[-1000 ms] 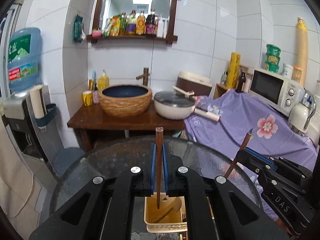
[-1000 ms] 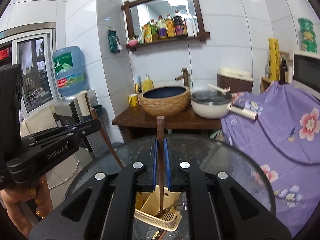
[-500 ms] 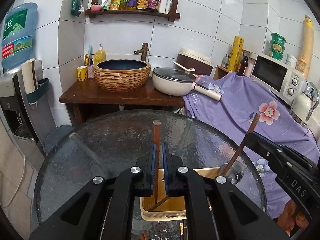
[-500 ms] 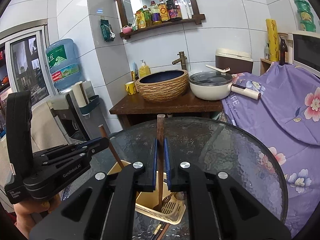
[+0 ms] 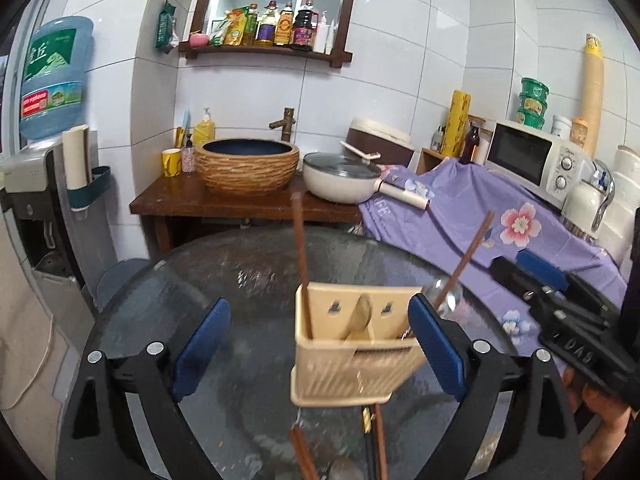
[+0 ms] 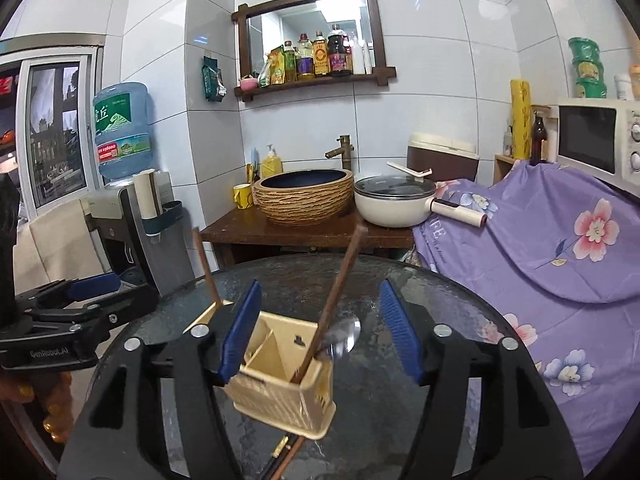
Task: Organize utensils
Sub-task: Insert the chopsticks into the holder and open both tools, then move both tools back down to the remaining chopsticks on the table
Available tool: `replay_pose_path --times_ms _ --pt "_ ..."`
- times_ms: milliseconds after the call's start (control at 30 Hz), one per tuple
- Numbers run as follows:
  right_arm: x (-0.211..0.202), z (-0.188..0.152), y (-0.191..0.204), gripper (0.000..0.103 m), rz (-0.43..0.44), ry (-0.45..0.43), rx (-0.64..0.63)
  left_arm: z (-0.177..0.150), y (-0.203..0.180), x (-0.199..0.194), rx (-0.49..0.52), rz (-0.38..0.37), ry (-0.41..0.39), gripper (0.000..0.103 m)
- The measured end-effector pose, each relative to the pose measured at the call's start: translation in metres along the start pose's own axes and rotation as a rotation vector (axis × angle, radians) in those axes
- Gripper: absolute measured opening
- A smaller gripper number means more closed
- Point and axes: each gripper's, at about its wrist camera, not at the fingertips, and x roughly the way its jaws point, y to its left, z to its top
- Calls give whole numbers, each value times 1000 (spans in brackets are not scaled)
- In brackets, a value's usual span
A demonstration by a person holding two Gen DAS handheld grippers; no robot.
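**Both chopsticks stand in the holder, grippers apart**

On the round glass table (image 5: 168, 312) sits a beige plastic utensil holder (image 5: 352, 364), slotted along its lower front, with two hanging holes in its taller back wall. It lies just ahead of the left gripper (image 5: 320, 344), mostly between the blue pads (image 5: 200, 344) and closer to the right-hand one. Seen from the right gripper (image 6: 320, 328), the same holder (image 6: 280, 384) sits low between the fingers, turned corner-on.

Two dark reddish-brown chopsticks stand in it. One (image 5: 301, 264) rises nearly upright from the holder's left compartment; the other (image 5: 464, 256) leans out to the right from the opposite end. A pale wooden spoon (image 5: 358, 320) rests in the middle section. More chopsticks (image 5: 304, 456) lie flat on the glass in front of the holder.

The left gripper's jaws have just been opening and now stand wide, gripping nothing. The right gripper's jaws have also just been opening; the leaning chopstick (image 6: 332, 304) rises between its pads but neither pad touches it.
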Motion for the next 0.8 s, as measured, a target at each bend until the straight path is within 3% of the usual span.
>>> replay_pose_path --times_ms 67,200,433,500,600,800 --pt "-12 -15 2 72 -3 9 -9 -18 7 -6 0 29 8 89" --pt "-24 -54 9 84 9 59 -41 -65 19 -5 42 91 99 89" --pt "-6 -148 26 86 7 298 -83 -141 18 8 146 208 251 73" --pt "1 -166 30 86 -3 348 -95 -154 19 12 140 181 294 65" --pt "8 -186 41 86 -23 398 -148 -169 19 17 127 145 335 62" --pt "18 -195 43 86 -13 459 -129 -181 16 24 110 94 376 57"
